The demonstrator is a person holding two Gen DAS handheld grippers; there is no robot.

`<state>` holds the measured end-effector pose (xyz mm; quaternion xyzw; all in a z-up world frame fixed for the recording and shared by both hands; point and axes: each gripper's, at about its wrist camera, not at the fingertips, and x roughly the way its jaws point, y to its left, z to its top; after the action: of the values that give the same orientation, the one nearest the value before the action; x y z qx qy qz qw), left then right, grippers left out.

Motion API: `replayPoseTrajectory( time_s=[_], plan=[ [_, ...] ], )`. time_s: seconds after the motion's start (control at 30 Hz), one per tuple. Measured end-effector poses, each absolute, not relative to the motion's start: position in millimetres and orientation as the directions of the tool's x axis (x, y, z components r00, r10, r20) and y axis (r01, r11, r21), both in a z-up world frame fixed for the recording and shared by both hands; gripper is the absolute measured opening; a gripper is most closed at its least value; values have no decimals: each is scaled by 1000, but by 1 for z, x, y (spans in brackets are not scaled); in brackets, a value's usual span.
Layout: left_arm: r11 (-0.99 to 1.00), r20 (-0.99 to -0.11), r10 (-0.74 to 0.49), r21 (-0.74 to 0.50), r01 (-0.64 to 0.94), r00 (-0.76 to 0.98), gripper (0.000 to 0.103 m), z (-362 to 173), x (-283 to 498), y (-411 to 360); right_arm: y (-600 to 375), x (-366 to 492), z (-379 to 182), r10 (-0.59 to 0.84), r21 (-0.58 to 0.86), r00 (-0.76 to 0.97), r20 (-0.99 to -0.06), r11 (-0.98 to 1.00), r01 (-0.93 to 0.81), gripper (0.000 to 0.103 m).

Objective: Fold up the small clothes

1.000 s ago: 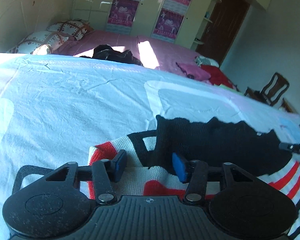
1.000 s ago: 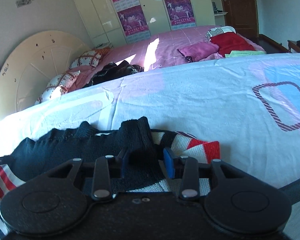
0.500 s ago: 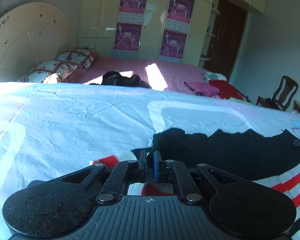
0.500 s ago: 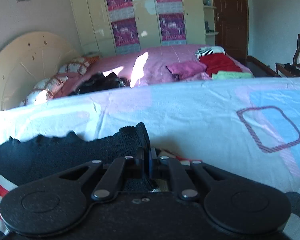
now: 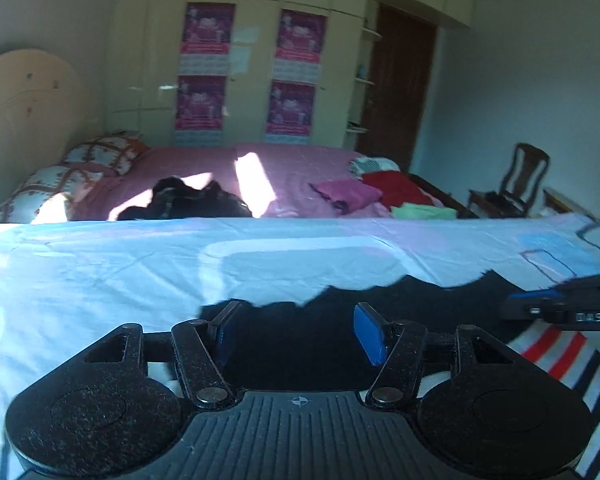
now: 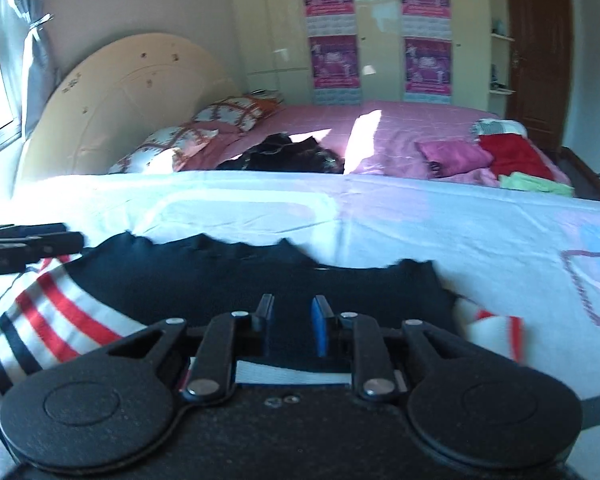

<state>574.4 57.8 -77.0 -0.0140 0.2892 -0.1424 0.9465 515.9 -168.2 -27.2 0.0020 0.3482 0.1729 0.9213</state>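
Note:
A small knitted sweater lies on the pale blue sheet (image 5: 100,280); its black band (image 5: 340,320) is folded over the white part with red and navy stripes (image 5: 560,356). My left gripper (image 5: 296,332) hovers over the band's left end. Its jaws are opening and nothing is pinched between them. The right gripper (image 6: 293,322) sits above the band's (image 6: 260,272) right end, jaws a little apart and opening, and the cloth below is free of the pads. Each gripper shows at the edge of the other's view: the right gripper (image 5: 560,308) and the left gripper (image 6: 20,246).
Beyond the sheet stands a pink bed (image 6: 400,128) with a heap of black clothes (image 6: 288,156), folded pink (image 6: 452,154), red (image 6: 516,154) and green (image 6: 536,184) garments, and patterned pillows (image 6: 204,132). A wooden chair (image 5: 516,184) stands at the right by a brown door.
Both grippers shut on the sweater's near edge half a second ago. They have since let go, opened and lifted, and the black band now lies spread across the sweater.

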Motion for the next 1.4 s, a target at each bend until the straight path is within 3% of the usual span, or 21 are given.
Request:
replayPoseTrajectory(
  time_s=[0.17,0.23,0.3,0.37,0.43,0.5,0.53,0.57,0.6,0.63,0.77,0.93,1.0,1.1,1.23,1.4],
  plan=[
    [954,-675,-257,-61,295,691,60,-113,592,16,-126,533,-55,317,75,624,-714,921,-383,20],
    [957,-660,-230,-19,290,716,65,-115,583,19,-127,523,-55,270,-26,665,-697,916,-399,19],
    [974,-653,-141,43,223,744,65,-113,579,36,-148,520,-52,144,-116,716,-683,946,-302,19],
    [988,-654,-89,40,151,751,65,-118,576,71,-191,521,-52,79,-96,727,-682,976,-196,15],
    [993,-661,-84,2,114,745,65,-116,575,98,-227,518,-50,95,-36,726,-681,986,-164,1],
    [997,-672,-22,36,63,741,66,-113,577,105,-230,518,-47,98,-33,713,-694,985,-168,1],
    [999,-673,-31,2,44,739,66,-111,576,109,-225,517,-43,93,-35,713,-695,986,-163,2],
    [1000,-659,-23,-8,24,752,66,-105,571,108,-219,513,-37,96,-36,720,-688,986,-165,18],
    [999,-630,-37,-16,35,776,66,-98,562,104,-210,502,-29,107,-42,745,-658,983,-179,27],
    [998,-605,-67,-35,58,793,66,-90,552,97,-201,491,-22,139,-36,758,-637,977,-210,28],
    [976,-548,-216,-96,195,808,66,-75,519,51,-153,454,-20,296,3,719,-629,926,-379,23],
    [953,-643,-246,-24,302,726,66,-106,516,2,-116,447,-44,308,-24,657,-688,895,-445,23],
    [951,-627,-246,-8,310,739,68,-114,509,5,-117,445,-49,300,-57,669,-680,888,-456,24],
    [960,-624,-222,-5,280,749,68,-107,500,22,-139,443,-44,213,-109,708,-673,918,-380,24],
    [983,-632,-164,-38,181,758,83,-112,490,72,-226,445,-48,72,-47,723,-687,989,-143,26],
    [988,-640,-135,-24,156,756,83,-107,484,74,-232,443,-43,63,-49,718,-694,990,-134,24]
  ],
)
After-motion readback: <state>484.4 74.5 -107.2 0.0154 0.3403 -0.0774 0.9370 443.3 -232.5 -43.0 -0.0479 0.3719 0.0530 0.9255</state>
